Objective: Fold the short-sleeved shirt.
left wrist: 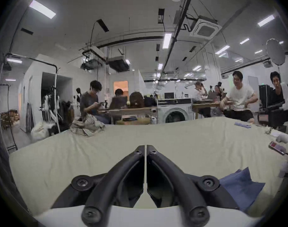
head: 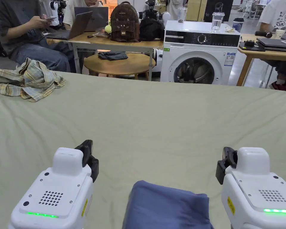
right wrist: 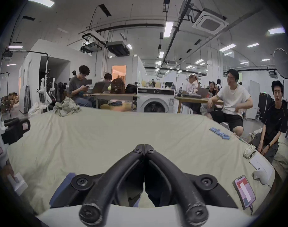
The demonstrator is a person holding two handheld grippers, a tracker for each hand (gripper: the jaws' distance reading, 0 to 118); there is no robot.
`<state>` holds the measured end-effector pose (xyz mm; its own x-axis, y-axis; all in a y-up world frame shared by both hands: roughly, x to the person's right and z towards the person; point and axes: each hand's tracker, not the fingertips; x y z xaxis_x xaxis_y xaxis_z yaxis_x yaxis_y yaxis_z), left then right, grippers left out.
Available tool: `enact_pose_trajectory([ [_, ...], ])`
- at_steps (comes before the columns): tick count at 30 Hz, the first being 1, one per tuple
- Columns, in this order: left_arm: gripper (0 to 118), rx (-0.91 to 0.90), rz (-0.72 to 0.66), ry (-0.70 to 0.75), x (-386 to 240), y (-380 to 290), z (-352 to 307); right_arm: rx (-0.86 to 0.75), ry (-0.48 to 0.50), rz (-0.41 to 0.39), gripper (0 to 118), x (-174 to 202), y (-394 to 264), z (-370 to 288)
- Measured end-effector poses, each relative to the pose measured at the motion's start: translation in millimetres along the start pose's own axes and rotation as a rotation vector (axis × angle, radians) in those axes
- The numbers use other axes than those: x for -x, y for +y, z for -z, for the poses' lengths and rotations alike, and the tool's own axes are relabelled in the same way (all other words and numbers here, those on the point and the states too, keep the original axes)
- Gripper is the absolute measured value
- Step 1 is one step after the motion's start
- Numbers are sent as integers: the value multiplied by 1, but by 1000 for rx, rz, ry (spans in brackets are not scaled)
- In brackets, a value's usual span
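A blue shirt [head: 166, 205] lies folded into a compact block on the pale green table cover [head: 157, 119], at the near edge between my two grippers. The left gripper view catches it low on the right [left wrist: 240, 186], and a corner of it peeks out at the lower left in the right gripper view [right wrist: 64, 183]. My left gripper [left wrist: 146, 148] hovers over bare cover with its jaws pressed together and nothing between them. My right gripper [right wrist: 144, 147] is likewise shut and empty. Both white gripper bodies [head: 62, 185] [head: 255, 185] sit either side of the shirt, apart from it.
A crumpled plaid shirt [head: 26, 79] lies at the table's far left. A phone [right wrist: 245, 192], a paper sheet [right wrist: 263, 166] and small items sit along the right edge. Beyond the table stand a washing machine [head: 199, 58], wooden desks and several seated people.
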<state>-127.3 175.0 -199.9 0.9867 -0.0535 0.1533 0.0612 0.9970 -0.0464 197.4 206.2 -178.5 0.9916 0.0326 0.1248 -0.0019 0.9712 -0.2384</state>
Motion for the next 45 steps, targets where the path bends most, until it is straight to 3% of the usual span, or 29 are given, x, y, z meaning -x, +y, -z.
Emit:
enact_pose_trajectory([
  [6,0,-5,-32,20,3,3,-2,350,110,7,0,18,-44,4],
  [8,0,18,-36,19,4,4,-1,431,101,-42,0,25,-68,17],
  [11,0,60,-51,8,4,2,1,565,111,-7,0,27,-94,39],
  [15,0,205,-76,-28,3,-3,6,581,80,6,0,30,-104,51],
  [18,0,374,-121,-167,11,-8,16,597,79,7,0,28,-99,51],
  [21,0,597,-249,-306,26,-18,35,593,93,7,0,26,-100,49],
  [24,36,734,-475,-503,50,-36,56,590,102,-5,0,26,-100,49],
  [25,59,777,-562,-561,56,-41,63,592,103,-5,0,26,-100,49],
  [26,71,829,-638,-630,62,-48,72,594,103,-5,0,25,-99,49],
  [27,74,857,-697,-677,66,-56,80,596,103,-6,0,26,-99,49],
  [30,74,978,-806,-850,64,-75,104,598,104,-7,0,26,-98,49],
  [34,74,1115,-809,-997,35,-101,134,592,100,-11,0,27,-99,49],
  [37,74,1122,-868,-1030,11,-107,141,581,101,-4,0,25,-101,47],
  [38,70,1107,-865,-1036,10,-107,142,577,102,0,0,24,-101,46],
  [39,51,1081,-868,-1032,8,-108,142,572,103,2,0,23,-102,44],
  [40,19,1060,-843,-1006,8,-109,141,569,104,7,0,23,-102,44],
  [42,18,1059,-770,-875,7,-110,127,553,116,22,0,20,-102,41],
  [44,18,1044,-947,-930,13,-121,123,539,118,24,0,20,-103,39],
  [45,17,1043,-909,-918,10,-112,111,526,122,16,0,21,-104,38],
])
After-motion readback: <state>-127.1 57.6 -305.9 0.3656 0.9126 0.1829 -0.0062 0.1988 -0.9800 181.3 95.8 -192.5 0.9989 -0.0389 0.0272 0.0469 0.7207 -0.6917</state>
